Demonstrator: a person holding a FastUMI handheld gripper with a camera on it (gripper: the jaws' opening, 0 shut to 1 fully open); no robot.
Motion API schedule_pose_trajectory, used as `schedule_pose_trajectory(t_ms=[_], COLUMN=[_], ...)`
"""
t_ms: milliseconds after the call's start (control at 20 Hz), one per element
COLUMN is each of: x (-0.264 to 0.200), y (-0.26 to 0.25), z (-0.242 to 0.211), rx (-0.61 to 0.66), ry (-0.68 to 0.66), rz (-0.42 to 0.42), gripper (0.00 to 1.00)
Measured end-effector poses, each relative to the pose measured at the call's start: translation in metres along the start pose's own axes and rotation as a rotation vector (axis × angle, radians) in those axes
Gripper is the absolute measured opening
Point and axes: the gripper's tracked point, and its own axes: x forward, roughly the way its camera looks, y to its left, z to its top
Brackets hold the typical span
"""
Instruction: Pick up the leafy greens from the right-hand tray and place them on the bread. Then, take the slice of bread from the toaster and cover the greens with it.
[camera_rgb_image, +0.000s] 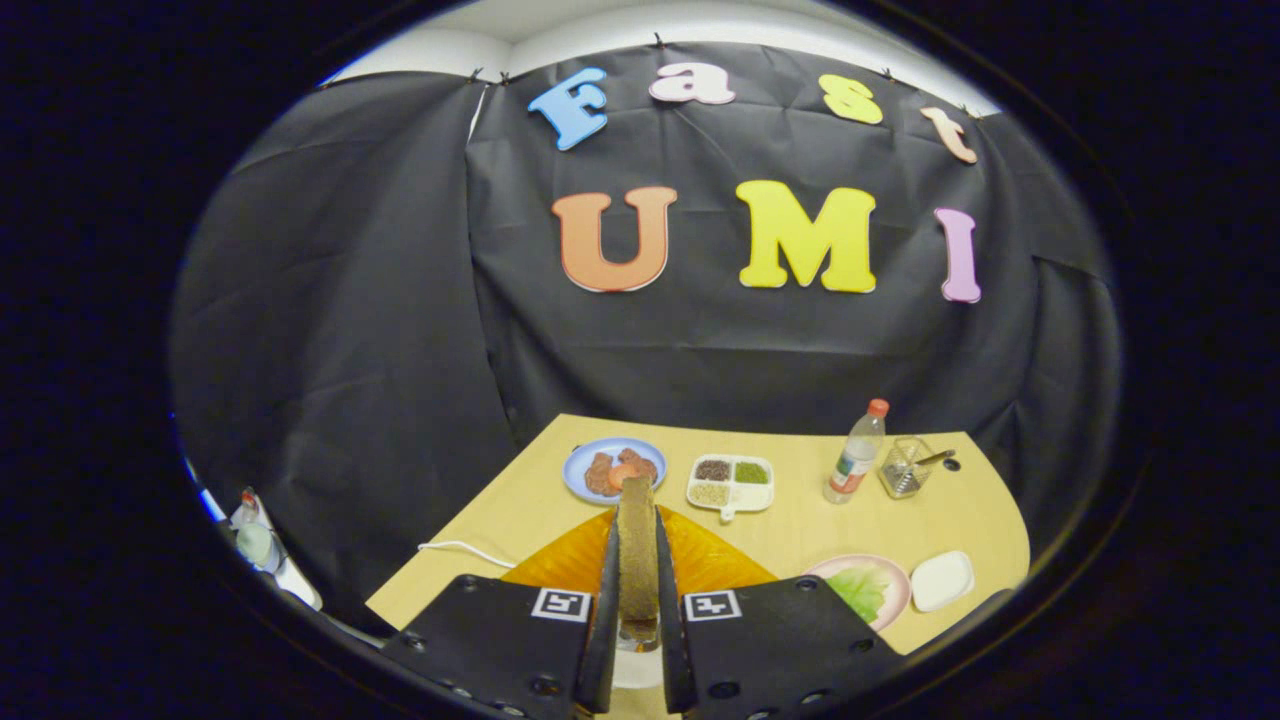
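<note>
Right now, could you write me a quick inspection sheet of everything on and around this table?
Surface: yellow table, orange mat beneath the fingers.
Job's things: bread slice held on edge between the fingers; leafy greens lying on a pink plate.
Clutter: blue plate with meat-like pieces, divided dish of grains, water bottle, wire basket, white container.
Gripper: gripper closed on the bread slice.
Cables: white cable on the table's near left edge.
Surroundings: black cloth wall.
</note>
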Motion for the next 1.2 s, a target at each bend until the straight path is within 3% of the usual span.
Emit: schedule_pose_trajectory(t_ms=[400,750,1200], x=[-0.041,-0.025,0.028], y=[-0.098,-0.176,-0.215], z=[-0.003,-0.046,-0.109], rx=[0.078,0.134,0.294], ry=[-0.049,-0.028,0.022], rz=[-0.058,-0.132,-0.061], gripper=[0.2,0.2,0.2])
